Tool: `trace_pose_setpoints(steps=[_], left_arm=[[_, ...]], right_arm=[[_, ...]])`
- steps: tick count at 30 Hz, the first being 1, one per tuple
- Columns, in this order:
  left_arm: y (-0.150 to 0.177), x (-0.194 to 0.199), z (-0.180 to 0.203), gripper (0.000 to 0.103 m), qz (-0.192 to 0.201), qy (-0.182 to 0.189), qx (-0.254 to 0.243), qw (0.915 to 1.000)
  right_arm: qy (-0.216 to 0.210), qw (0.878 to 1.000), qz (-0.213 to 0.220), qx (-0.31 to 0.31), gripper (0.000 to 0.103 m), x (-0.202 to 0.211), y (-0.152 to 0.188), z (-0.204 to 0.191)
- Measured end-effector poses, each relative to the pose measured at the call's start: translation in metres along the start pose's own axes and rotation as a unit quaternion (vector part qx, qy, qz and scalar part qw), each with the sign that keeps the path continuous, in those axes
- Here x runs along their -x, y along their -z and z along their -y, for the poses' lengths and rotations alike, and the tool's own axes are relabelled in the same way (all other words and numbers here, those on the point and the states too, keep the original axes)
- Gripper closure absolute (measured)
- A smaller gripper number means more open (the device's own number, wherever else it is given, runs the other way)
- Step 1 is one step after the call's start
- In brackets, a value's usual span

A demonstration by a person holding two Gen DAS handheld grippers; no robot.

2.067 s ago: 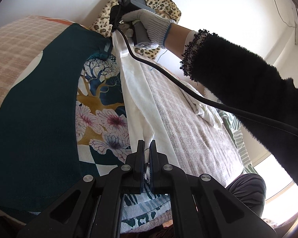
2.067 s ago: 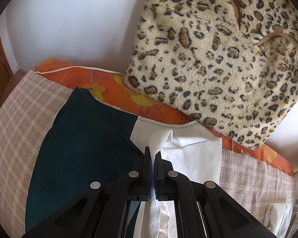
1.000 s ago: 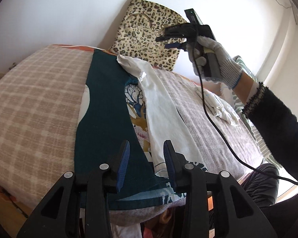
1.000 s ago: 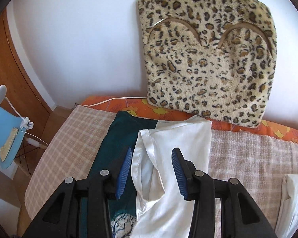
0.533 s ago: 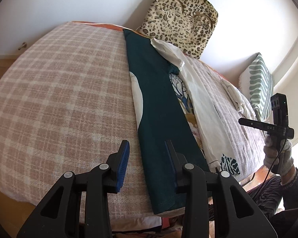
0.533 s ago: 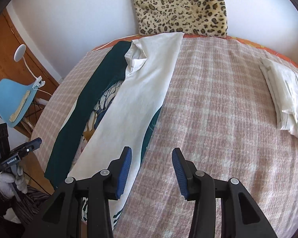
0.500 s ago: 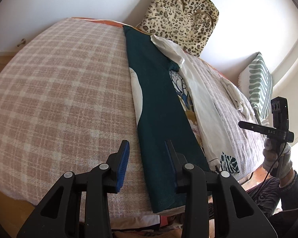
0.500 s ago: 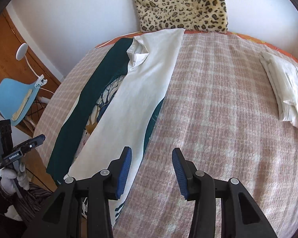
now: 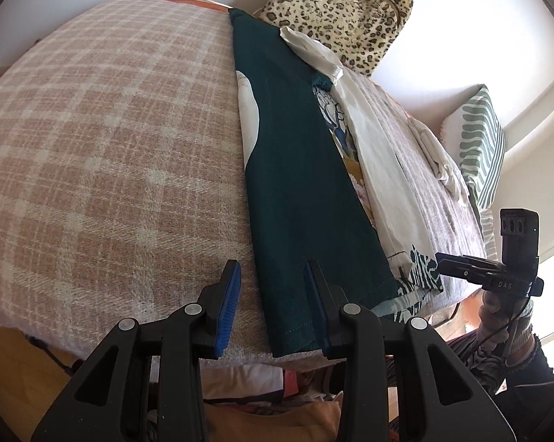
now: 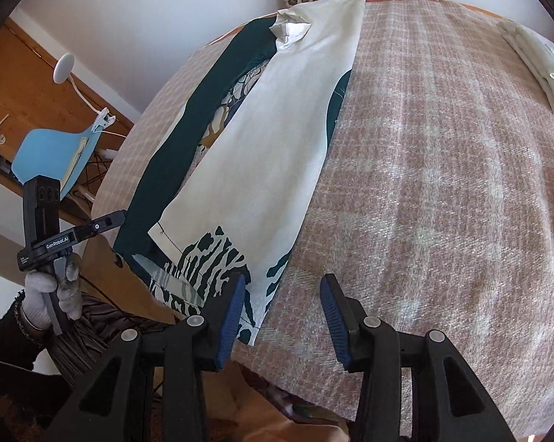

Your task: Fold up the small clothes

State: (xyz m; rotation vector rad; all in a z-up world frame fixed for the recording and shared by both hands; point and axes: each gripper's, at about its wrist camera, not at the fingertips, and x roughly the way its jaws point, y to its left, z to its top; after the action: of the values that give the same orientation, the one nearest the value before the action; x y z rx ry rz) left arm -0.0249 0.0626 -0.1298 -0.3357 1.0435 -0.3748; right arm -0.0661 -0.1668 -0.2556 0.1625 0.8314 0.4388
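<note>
We're at the near edge of the bed (image 9: 103,140), and the garment (image 9: 295,169) lies across the plaid blanket as a long narrow strip — dark green side flap folded in along one edge, white flap (image 10: 269,140) folded in along the other, a band of printed lining showing between them. Its far end reaches the leopard cushion (image 9: 343,7); its near hem sits at the mattress edge closest to us.

Our left claw (image 9: 273,294) hangs over the green corner of that hem, jaws apart, nothing between the pads — the green edge runs just beside the right-hand finger. Our right claw (image 10: 282,307) is also open and empty, poised beside the white corner with the zebra-like print (image 10: 203,258), one blue pad close to the cloth, the other over bare blanket. From each view we catch the other claw off to the side, held in a gloved hand (image 10: 52,291).

So the lengthwise folds look done, and we judge the step in hand to be picking up the near hem for the crosswise fold. That calls for both claws to drop onto their corners, pinch through all the layers, then carry the hem up toward the leopard cushion. The thin white flap could slide off the green one if only the top layer gets caught. Away from the garment, a folded white piece (image 10: 538,62) lies on the blanket.
</note>
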Motion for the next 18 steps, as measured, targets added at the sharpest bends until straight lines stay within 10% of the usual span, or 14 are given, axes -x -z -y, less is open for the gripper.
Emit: trace_pose_setpoints(steps=[8,14,18], left_arm=[[0.006,0.000,0.003,0.072,-0.007,0.011,-0.006,0.9999],[0.009,-0.002,0.006,0.072,-0.015,0.017,-0.008,0.9997],[0.010,-0.003,0.005,0.072,-0.028,0.031,0.008,0.9991]], right_arm=[[0.013,1.000,-0.008,0.022,0.103,-0.009,-0.002,-0.006],[-0.029,1.000,-0.005,-0.003,0.098,-0.007,-0.001,0.005],[-0.080,0.996,-0.007,-0.027,0.069,-0.006,0.001,0.008]])
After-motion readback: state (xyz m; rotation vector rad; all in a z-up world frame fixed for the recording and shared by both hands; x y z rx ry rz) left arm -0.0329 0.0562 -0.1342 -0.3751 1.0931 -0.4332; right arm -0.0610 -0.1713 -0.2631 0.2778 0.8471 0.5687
